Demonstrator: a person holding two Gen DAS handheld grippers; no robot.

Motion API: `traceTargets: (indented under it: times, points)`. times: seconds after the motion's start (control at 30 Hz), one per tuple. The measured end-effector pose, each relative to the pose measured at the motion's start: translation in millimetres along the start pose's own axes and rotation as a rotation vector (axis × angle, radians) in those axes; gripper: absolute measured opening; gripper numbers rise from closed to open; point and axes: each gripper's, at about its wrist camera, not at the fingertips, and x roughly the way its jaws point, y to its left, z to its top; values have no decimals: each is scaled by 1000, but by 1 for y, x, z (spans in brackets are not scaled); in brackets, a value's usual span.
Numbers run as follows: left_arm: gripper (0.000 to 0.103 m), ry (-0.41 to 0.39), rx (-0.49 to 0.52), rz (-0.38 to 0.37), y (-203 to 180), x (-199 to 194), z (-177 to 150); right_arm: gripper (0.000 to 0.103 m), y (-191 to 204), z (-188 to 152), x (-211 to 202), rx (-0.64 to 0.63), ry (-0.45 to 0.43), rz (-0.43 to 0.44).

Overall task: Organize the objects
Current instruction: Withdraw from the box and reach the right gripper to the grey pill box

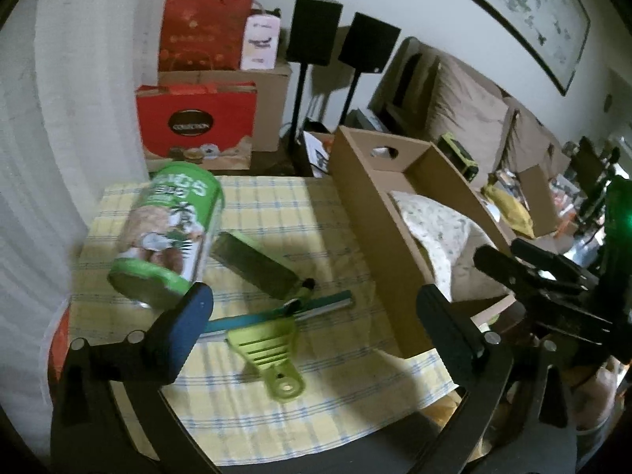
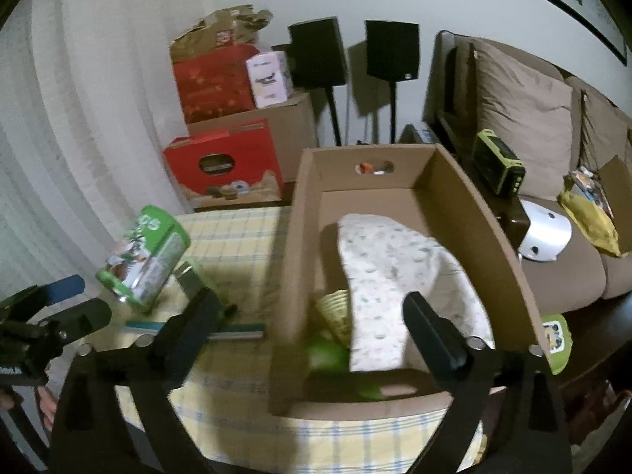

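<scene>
Can (image 1: 168, 233) tilted, base toward left claw (image 1: 312, 324)

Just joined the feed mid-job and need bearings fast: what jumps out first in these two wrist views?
The big open cardboard box dominates the right of the checked tablecloth, with a patterned white cloth lying inside it. Left of the box, a green can is tilted and blurred, just off the left gripper's left fingertip. Beside it lie a dark flat block and a lime-green squeegee.
</scene>
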Motion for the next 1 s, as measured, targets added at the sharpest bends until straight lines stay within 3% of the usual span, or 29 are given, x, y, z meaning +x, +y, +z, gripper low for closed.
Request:
traceTargets:
  times: [0.5, 0.67, 1.0]
  points:
    - [103, 46, -102, 23, 69, -7, -30, 102, 57, -15, 17, -112, 38, 57]
    - [103, 87, -138, 7, 84, 2, -47, 102, 66, -21, 27, -119, 55, 72]
    - [103, 84, -179, 21, 111, 1, -65, 102, 76, -28, 34, -121, 52, 111]
